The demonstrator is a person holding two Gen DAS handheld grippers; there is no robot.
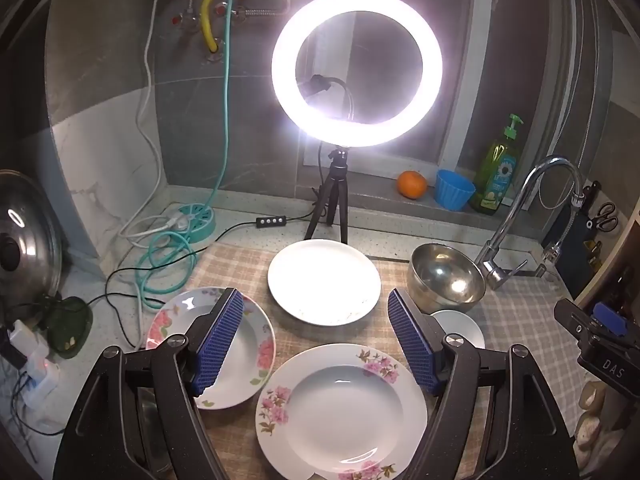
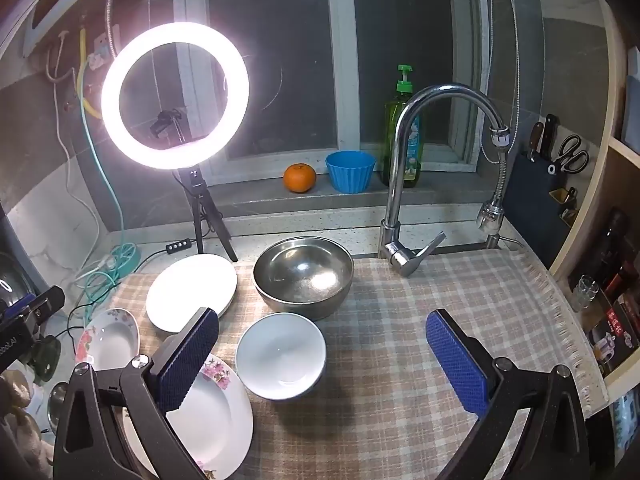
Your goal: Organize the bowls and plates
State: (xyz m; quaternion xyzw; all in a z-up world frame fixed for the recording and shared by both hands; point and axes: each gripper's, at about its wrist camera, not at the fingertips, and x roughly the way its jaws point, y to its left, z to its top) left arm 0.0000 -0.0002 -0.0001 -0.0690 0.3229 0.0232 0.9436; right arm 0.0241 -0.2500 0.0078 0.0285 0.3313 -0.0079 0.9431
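On the checked cloth (image 2: 400,320) beside the tap (image 2: 404,184) lie five pieces of crockery, all apart from one another or just touching at the rims. Nearest the left gripper (image 1: 316,340) sits a flowered deep plate (image 1: 342,412), directly under its spread blue pads (image 1: 218,336), which grip nothing. A second flowered plate (image 1: 244,344) lies to its left, partly behind the left finger. Further back, close to the tripod of the glaring ring light (image 1: 356,68), rests a plain white plate (image 1: 324,282). To the right of that stands a steel bowl (image 2: 304,276), and just in front of it a small white bowl (image 2: 280,354), the two nearly touching. The right gripper (image 2: 322,360) hangs over the cloth with its jaws wide and empty, the white bowl between its left finger and the bare cloth. On the sill behind are an orange (image 2: 300,178), a blue cup (image 2: 350,171) and a green soap bottle (image 2: 402,132)
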